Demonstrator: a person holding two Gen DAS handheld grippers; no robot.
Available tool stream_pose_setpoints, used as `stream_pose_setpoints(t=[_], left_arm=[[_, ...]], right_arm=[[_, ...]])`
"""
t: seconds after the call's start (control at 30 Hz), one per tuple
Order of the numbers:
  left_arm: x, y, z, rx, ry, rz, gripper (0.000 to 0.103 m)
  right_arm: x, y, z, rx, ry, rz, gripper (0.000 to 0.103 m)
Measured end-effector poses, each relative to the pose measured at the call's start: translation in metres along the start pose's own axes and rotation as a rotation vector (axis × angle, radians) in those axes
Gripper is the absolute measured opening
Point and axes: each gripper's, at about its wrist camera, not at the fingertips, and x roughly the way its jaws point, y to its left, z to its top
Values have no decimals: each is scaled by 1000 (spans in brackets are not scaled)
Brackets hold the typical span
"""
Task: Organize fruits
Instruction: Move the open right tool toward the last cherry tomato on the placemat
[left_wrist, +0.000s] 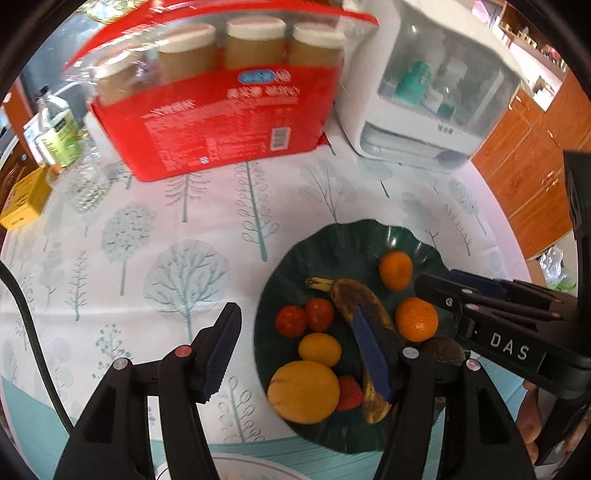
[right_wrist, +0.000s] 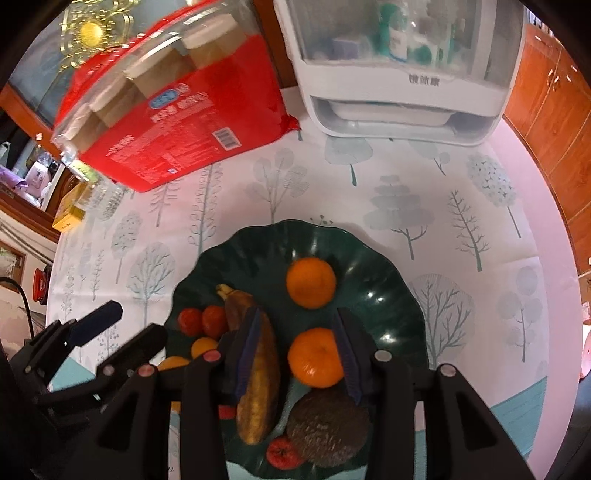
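Observation:
A dark green wavy plate holds two oranges, a browned banana, two tomatoes, yellow fruits, a strawberry and a rough brown fruit. My left gripper hangs open over the plate's left side, nothing between its pads. My right gripper stands over the nearer orange. That orange lies on the plate between the jaws, with a gap to the left pad.
A red pack of jars and a white appliance with a clear hood stand at the back of the tree-print tablecloth. Bottles and a yellow box are at the left edge. Wooden cabinets are on the right.

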Motion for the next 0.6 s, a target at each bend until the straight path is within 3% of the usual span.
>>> stream_pose_setpoints(t=[0.3, 0.6], left_arm=[[-63, 21, -12, -48, -77, 20, 68], [-126, 41, -46, -83, -145, 49, 70]], right_arm=[[-45, 29, -11, -46, -58, 39, 41], [-88, 75, -36, -135, -103, 83, 41]])
